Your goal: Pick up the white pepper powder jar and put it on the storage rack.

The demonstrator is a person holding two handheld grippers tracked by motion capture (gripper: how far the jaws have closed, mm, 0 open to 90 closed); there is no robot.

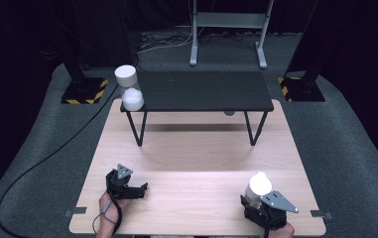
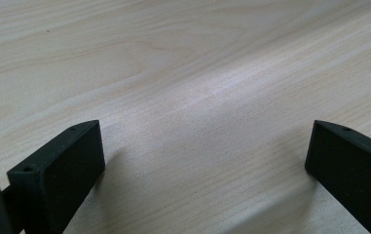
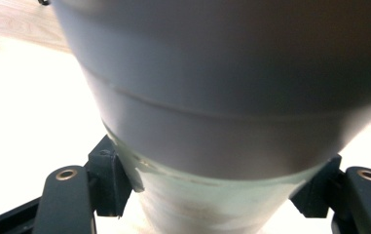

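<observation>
Right tool (image 3: 217, 195) clamps the white bottle (image 3: 222, 97).

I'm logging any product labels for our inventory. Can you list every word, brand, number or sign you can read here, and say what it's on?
None: no readable text shows in any view.
The white container held in the right gripper: plain, no print visible.
The two white containers at the corner of the black shelf: plain.
The yellow-and-black hazard stripes on the stand bases: a pattern, no words.
The left gripper and the wooden table: unmarked.
</observation>
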